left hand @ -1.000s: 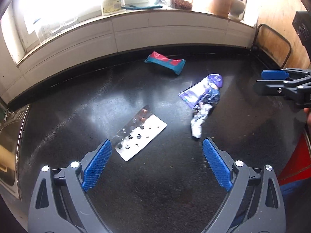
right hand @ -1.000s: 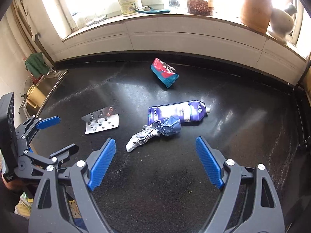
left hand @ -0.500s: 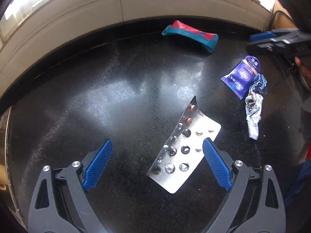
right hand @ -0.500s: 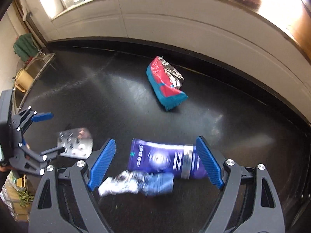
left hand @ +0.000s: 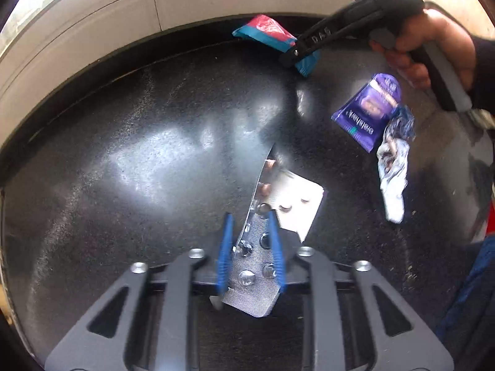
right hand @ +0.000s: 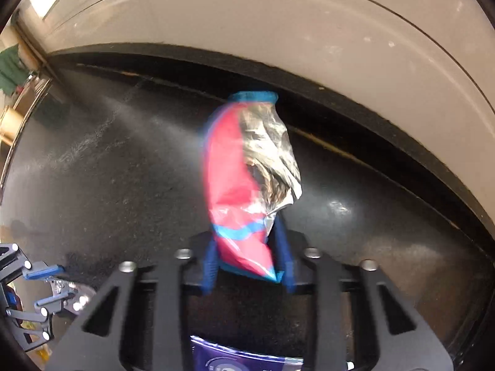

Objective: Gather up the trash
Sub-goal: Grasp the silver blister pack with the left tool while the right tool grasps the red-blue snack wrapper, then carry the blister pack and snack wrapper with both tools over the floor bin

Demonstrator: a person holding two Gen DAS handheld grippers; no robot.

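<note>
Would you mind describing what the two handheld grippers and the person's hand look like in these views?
Both the left gripper and the right gripper have dark grey, cut-out frames with silver bolts and ribbed blue finger pads. From the left wrist view, the right one's black body bears faint embossed lettering, and a bare hand with a dark sleeve grips its grey handle. No cables show.

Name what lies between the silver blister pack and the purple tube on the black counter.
Nothing: bare black counter separates the silver blister pack from the purple tube, seen in the left wrist view.
</note>
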